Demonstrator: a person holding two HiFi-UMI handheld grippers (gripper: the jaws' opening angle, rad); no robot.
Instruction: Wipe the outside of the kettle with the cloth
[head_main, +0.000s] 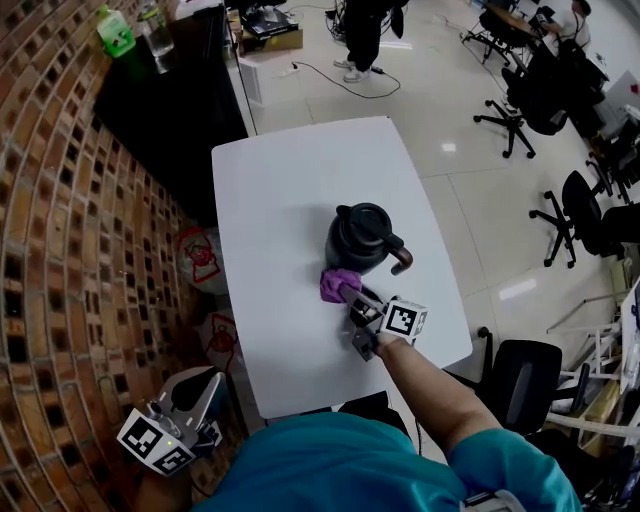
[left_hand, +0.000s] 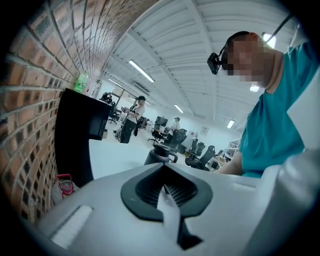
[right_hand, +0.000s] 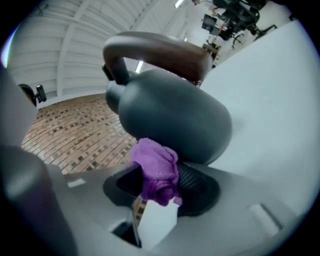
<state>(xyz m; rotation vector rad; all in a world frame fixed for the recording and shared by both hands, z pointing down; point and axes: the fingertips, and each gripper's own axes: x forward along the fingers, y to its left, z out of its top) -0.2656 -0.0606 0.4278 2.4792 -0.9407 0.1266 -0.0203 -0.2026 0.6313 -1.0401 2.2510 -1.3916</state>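
kettle (head_main: 362, 238) one, on table (head_main: 270, 190); cloth (head_main: 336, 282) one, clamped in right tool (head_main: 350, 294), touching kettle; left tool (left_hand: 165, 192) closed, empty.

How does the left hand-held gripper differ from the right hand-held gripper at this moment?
The left hand-held gripper is shut on nothing; the right hand-held gripper is shut on the purple cloth. The left hangs off the table; the right holds the cloth against the kettle. Both carry a marker cube.
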